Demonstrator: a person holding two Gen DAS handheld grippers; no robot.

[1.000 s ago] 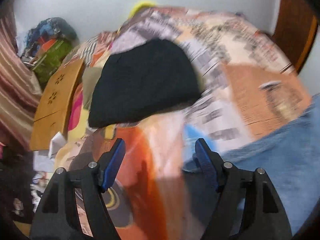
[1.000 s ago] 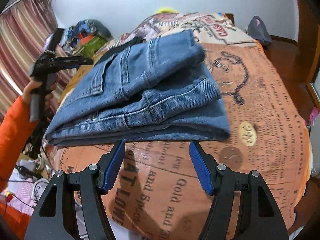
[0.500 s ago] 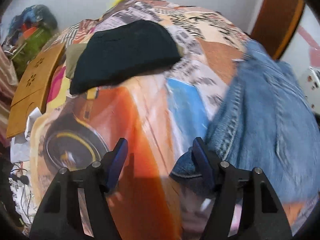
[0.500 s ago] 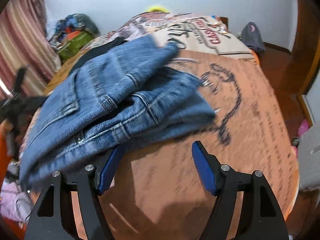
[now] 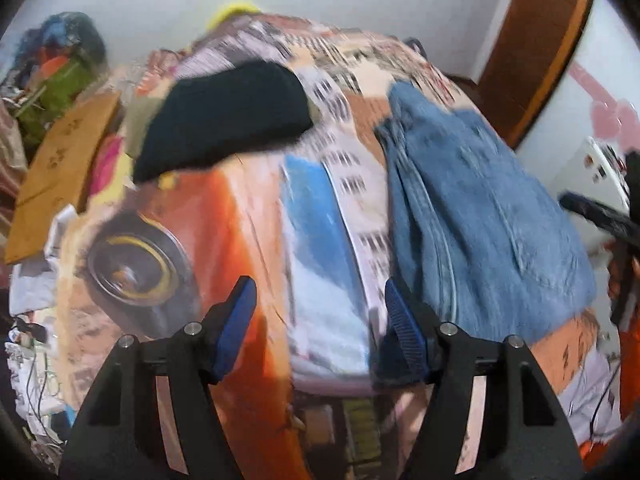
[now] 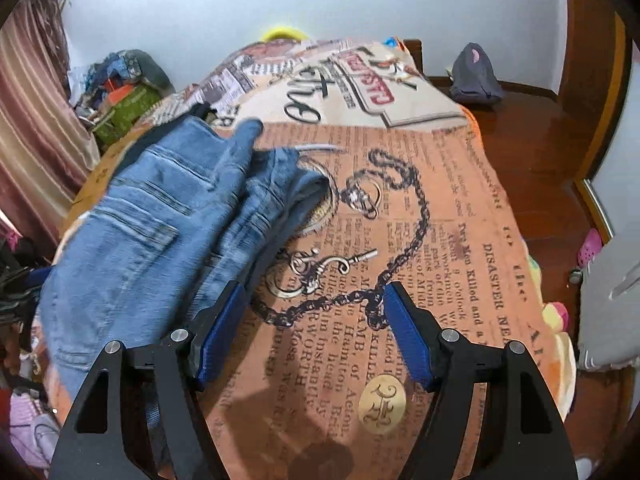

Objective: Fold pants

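folded jeans (image 6: 160,236) on the bed, both grippers released and holding nothing.

left gripper (image 5: 320,324) hangs over the printed blanket (image 5: 240,216), jaws spread wide, jeans (image 5: 480,216) just beside its right finger; touching or not, cannot tell. only this view shows a black folded garment (image 5: 228,120) further up the bed, apart from the jeans, and a wooden board (image 5: 60,168) at the bed's left edge. right gripper (image 6: 316,332) has jaws spread too, above newspaper-print blanket (image 6: 440,240), denim at its left finger. only this view shows the chain-and-key print (image 6: 400,208), a dark bag (image 6: 476,76) on the wooden floor, striped curtain (image 6: 36,120). both views are motion-blurred.
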